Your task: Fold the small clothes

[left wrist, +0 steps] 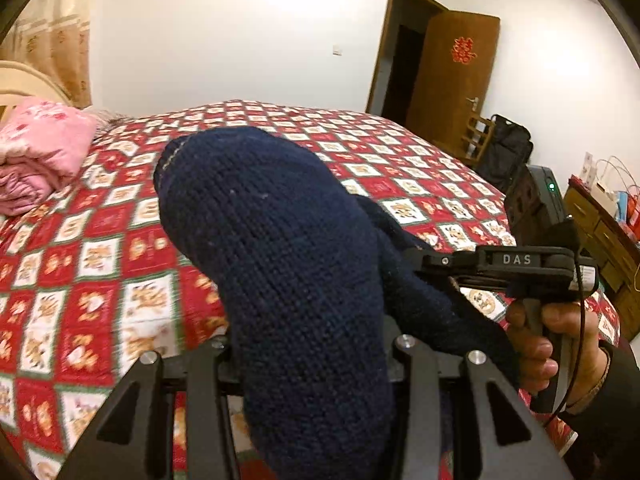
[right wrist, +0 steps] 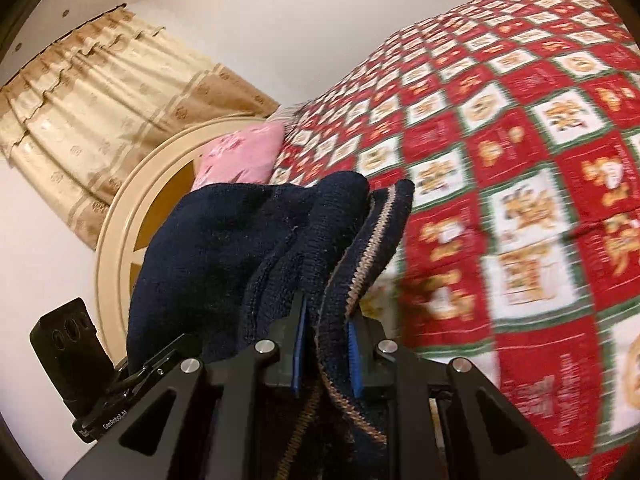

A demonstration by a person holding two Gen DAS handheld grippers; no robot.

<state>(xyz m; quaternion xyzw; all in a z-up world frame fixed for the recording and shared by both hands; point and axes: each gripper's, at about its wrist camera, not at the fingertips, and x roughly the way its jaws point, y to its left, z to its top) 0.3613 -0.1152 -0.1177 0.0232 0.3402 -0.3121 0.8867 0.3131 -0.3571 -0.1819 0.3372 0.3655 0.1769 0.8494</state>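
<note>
Navy knit garment [left wrist: 288, 264] hung in the air above the bed [left wrist: 120, 240], bunched and draped, with no tidy fold visible yet; I judged the folding to be at an early or middle stage, the cloth lifted but not yet laid flat. Left hand-held gripper [left wrist: 308, 360] was clamped on a thick roll of the knit, which hid its pads. Right hand-held gripper [right wrist: 326, 354] was narrowly closed on the tan-striped hem [right wrist: 372, 248], the blue pads [right wrist: 297, 344] pressing it. Only the left wrist view showed the person's hand [left wrist: 556, 344] on the right tool's handle, the open door [left wrist: 452, 72] and the folded pink quilt [left wrist: 40, 148]. Only the right wrist view showed the striped hem, the curtain [right wrist: 100, 100] and the round headboard [right wrist: 120, 232].
</note>
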